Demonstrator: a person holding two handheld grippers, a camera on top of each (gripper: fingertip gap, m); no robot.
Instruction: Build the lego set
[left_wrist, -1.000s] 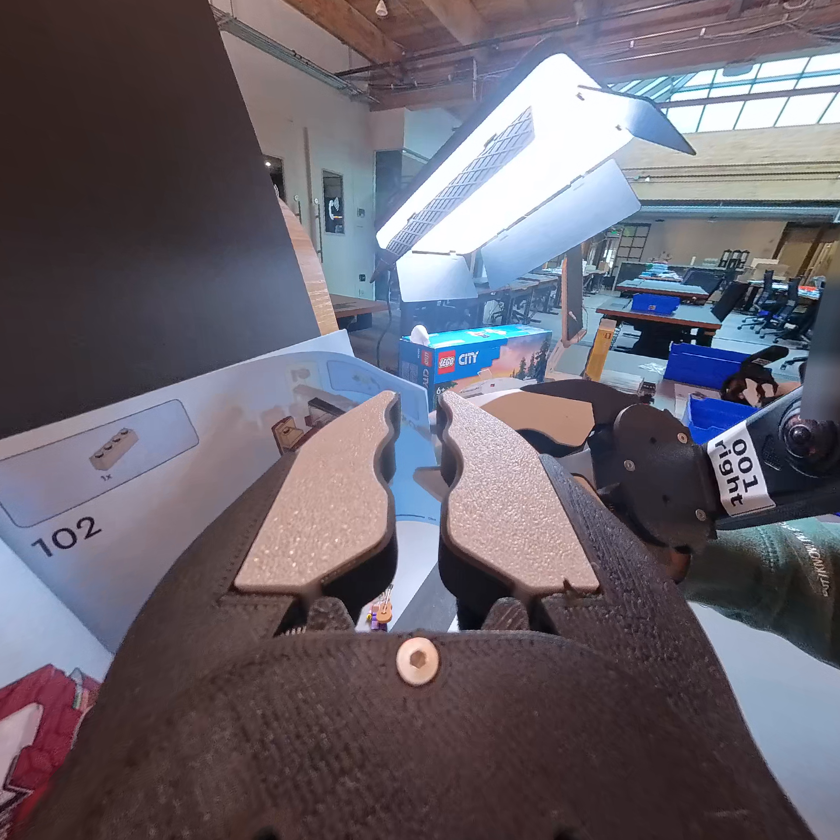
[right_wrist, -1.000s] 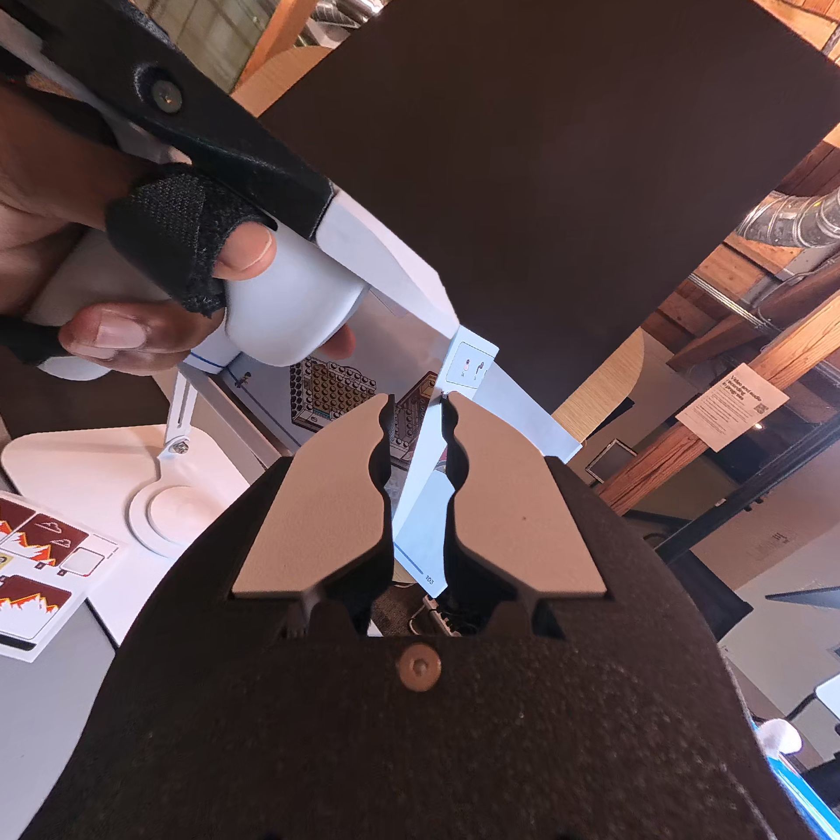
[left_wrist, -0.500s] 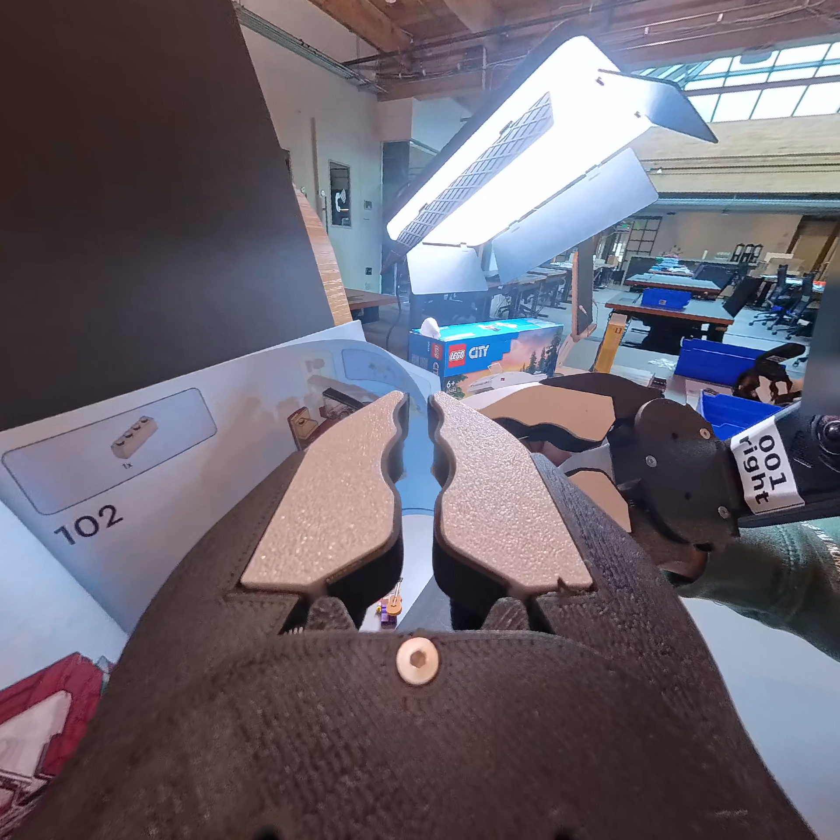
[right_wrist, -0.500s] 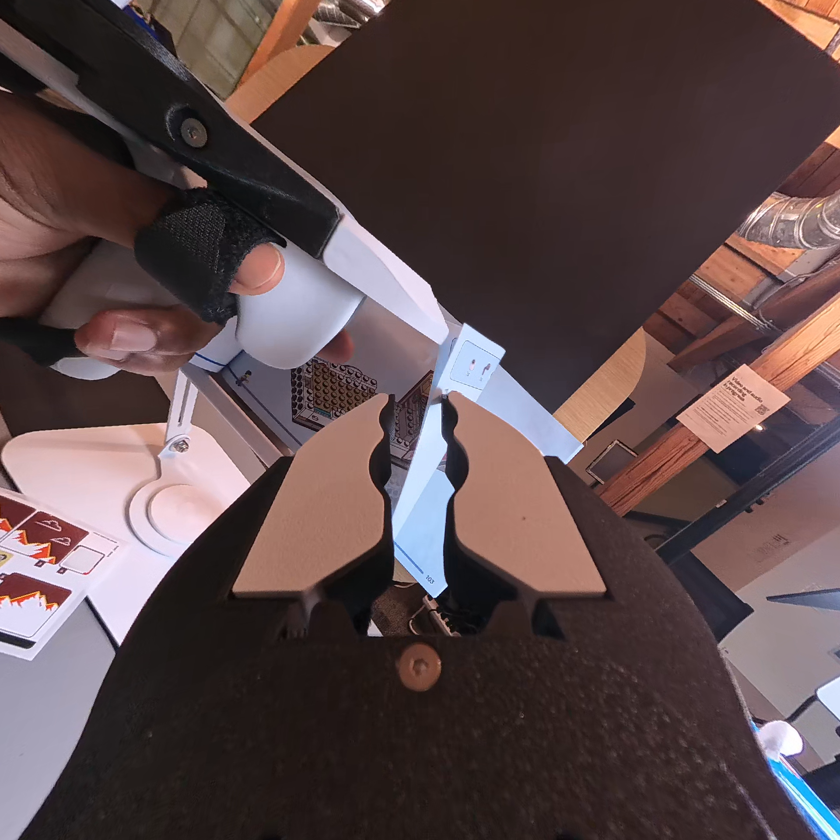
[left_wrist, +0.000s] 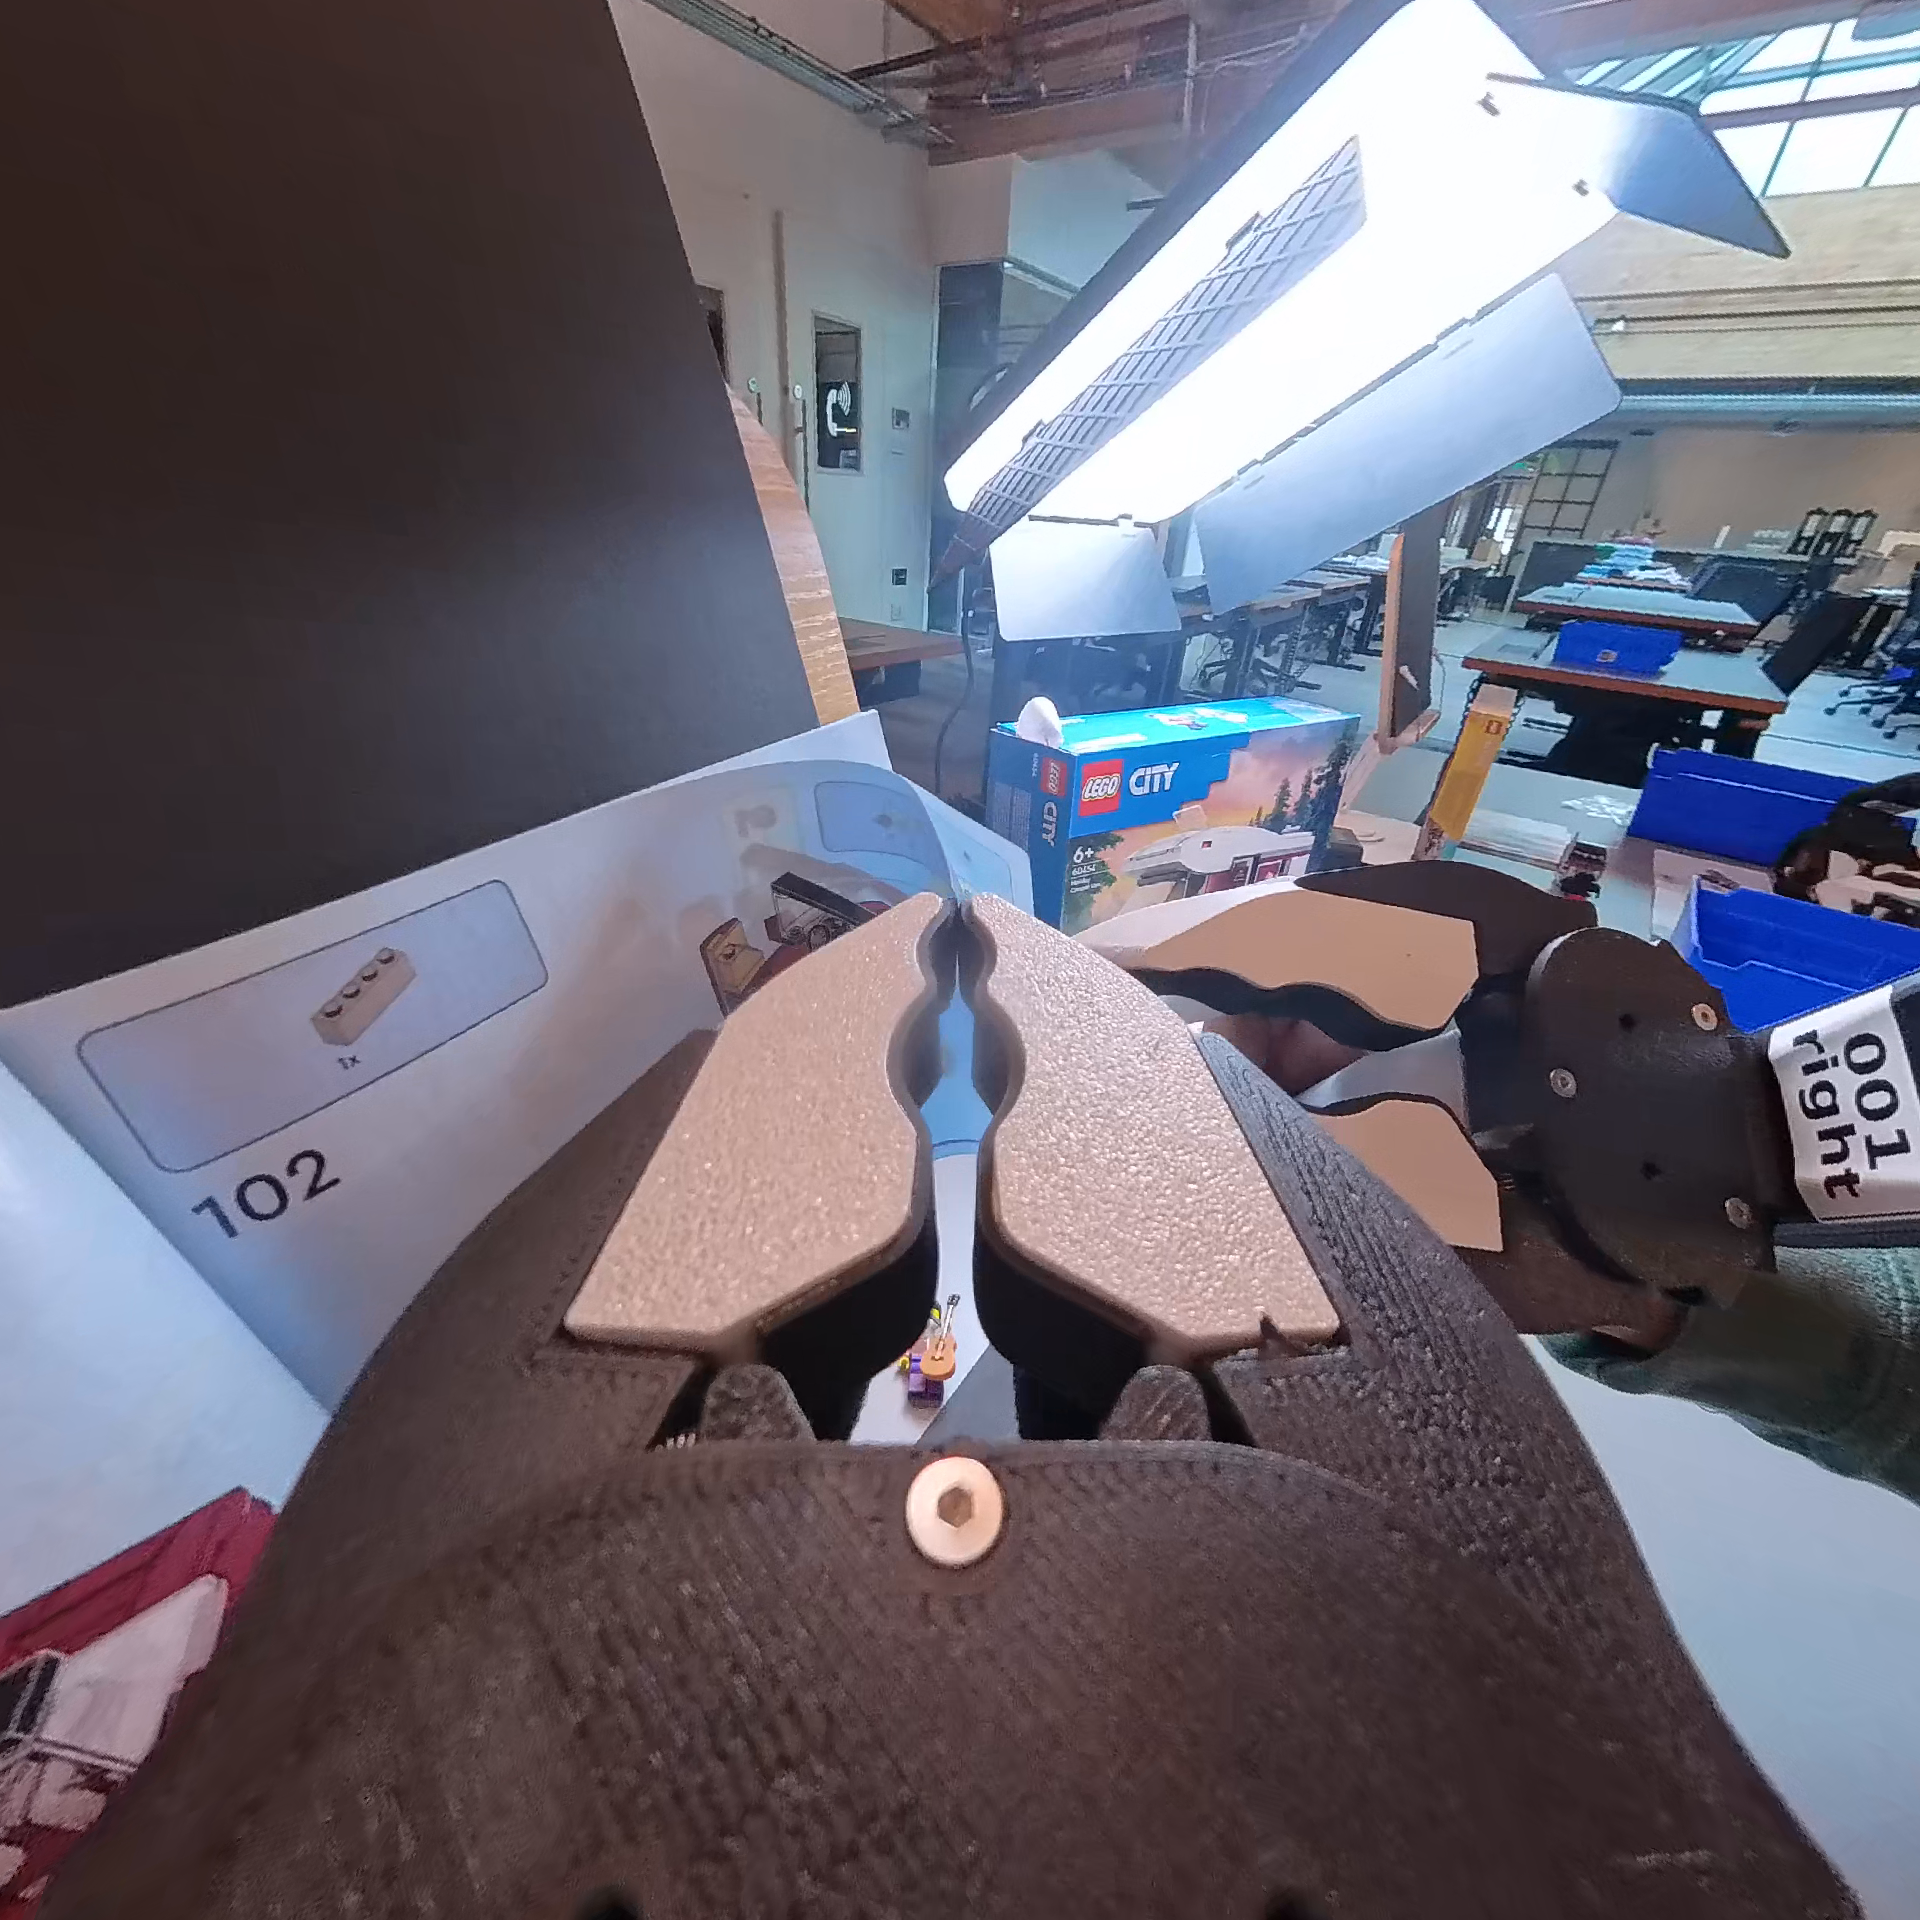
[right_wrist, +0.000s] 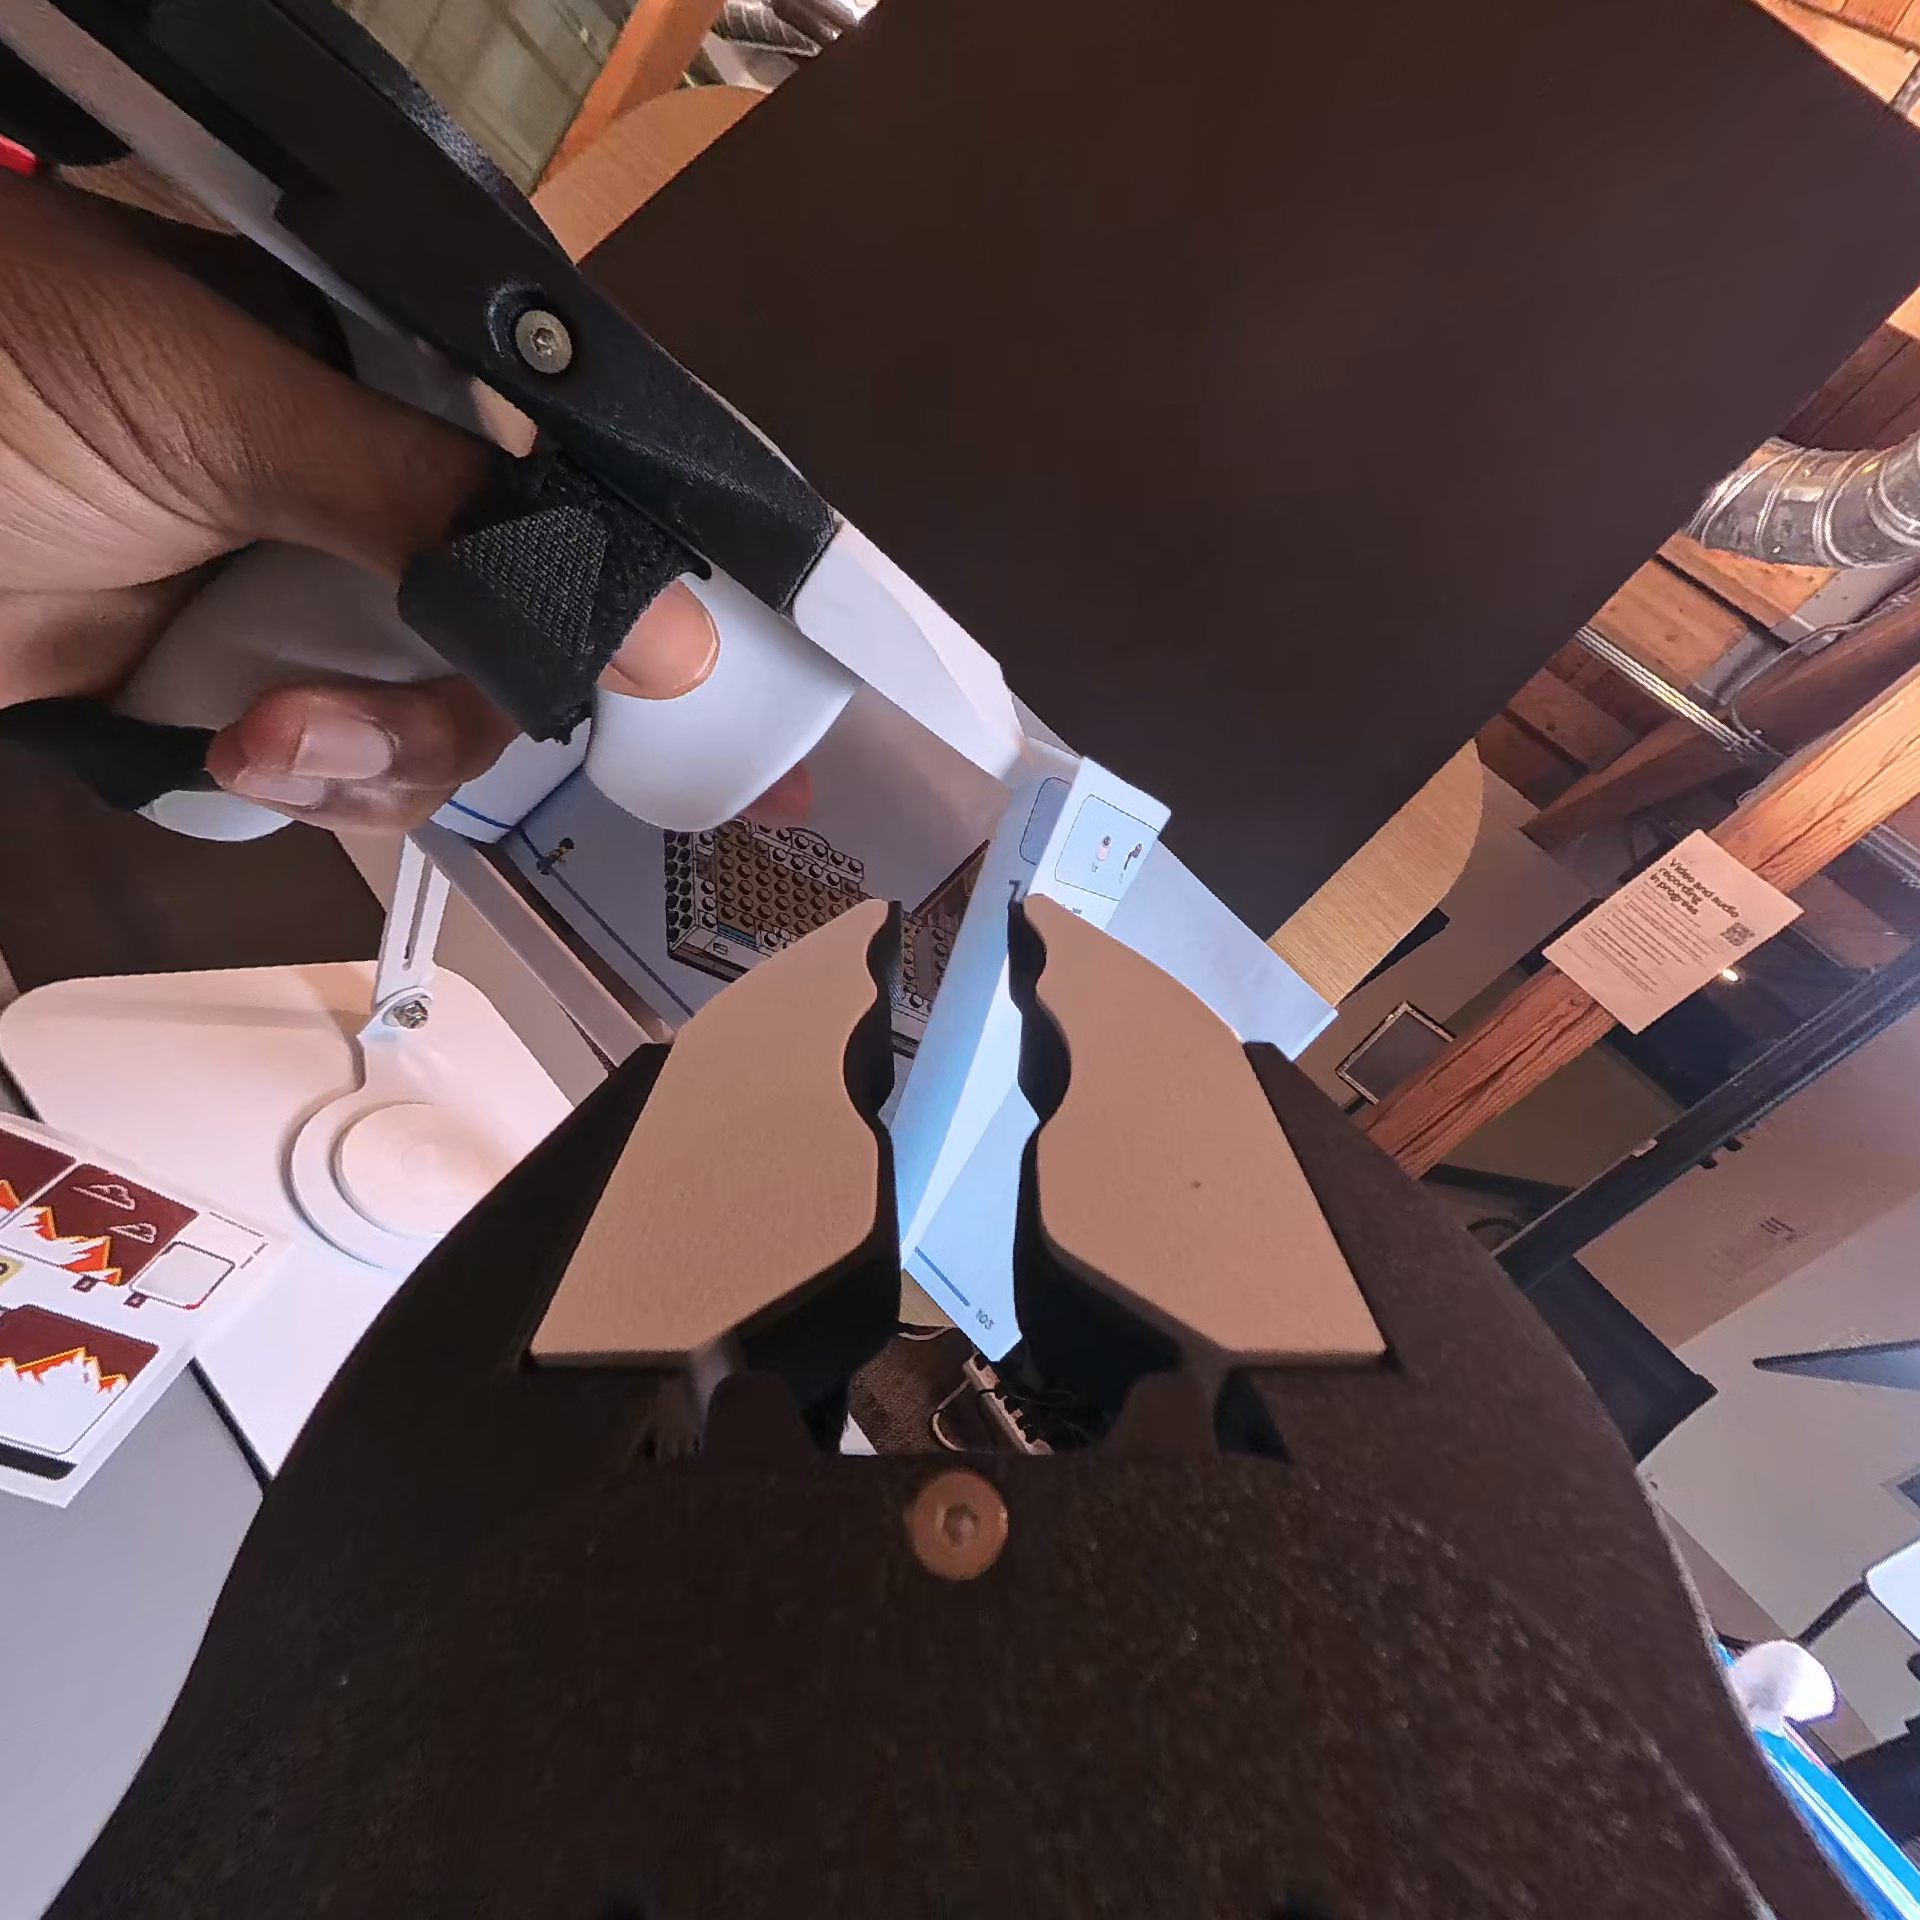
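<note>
Page (right_wrist: 961, 1143) between right gripper (right_wrist: 948, 920) fingers (right_wrist: 1174, 1164), unclamped

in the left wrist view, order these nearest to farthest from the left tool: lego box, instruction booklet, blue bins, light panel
1. instruction booklet: its page sits pinched at the left tool tips.
2. lego box: just behind, slightly right.
3. blue bins and light panel: farther off, right and overhead; too close to call.
</note>
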